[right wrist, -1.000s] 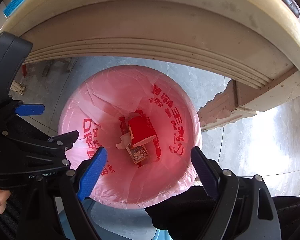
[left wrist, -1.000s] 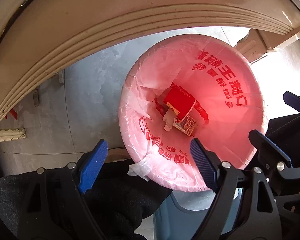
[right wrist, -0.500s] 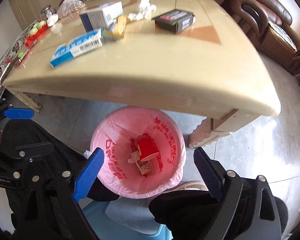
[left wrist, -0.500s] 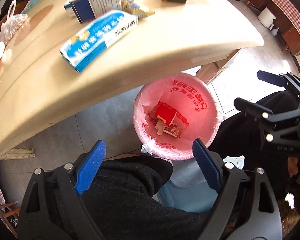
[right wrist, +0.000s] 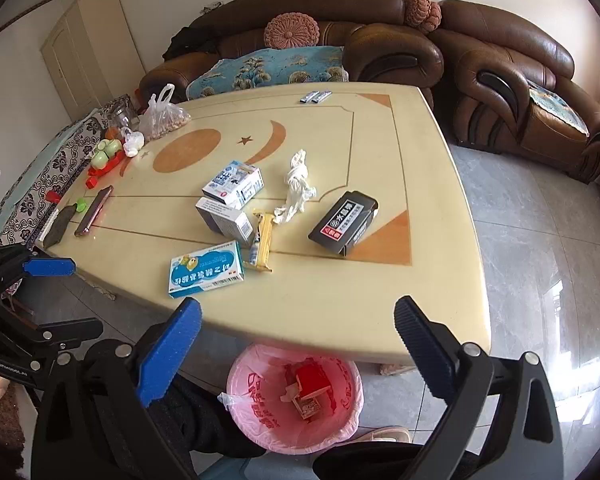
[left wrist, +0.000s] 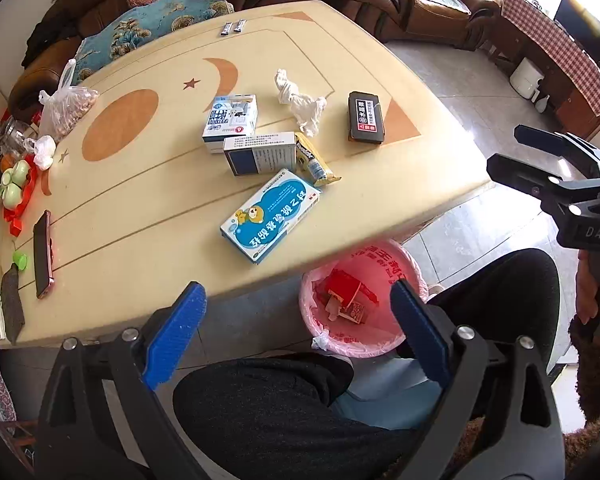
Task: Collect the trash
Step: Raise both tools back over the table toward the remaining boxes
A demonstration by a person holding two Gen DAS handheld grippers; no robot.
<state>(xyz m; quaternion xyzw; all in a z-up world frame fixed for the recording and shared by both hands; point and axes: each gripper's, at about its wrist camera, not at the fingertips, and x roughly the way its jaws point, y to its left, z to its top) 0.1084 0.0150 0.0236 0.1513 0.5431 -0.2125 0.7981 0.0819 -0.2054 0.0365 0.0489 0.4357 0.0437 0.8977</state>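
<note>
Below the table's near edge, our pink-lined bin point(right wrist: 295, 400) holds a red carton point(right wrist: 311, 381); boxes and a tissue point(right wrist: 296, 186) wait on the table point(right wrist: 380, 280). Both grippers point(left wrist: 296, 336) point(right wrist: 298, 350), just opening, gape empty. Only our right view shows the cabinet point(right wrist: 84, 52).
</note>
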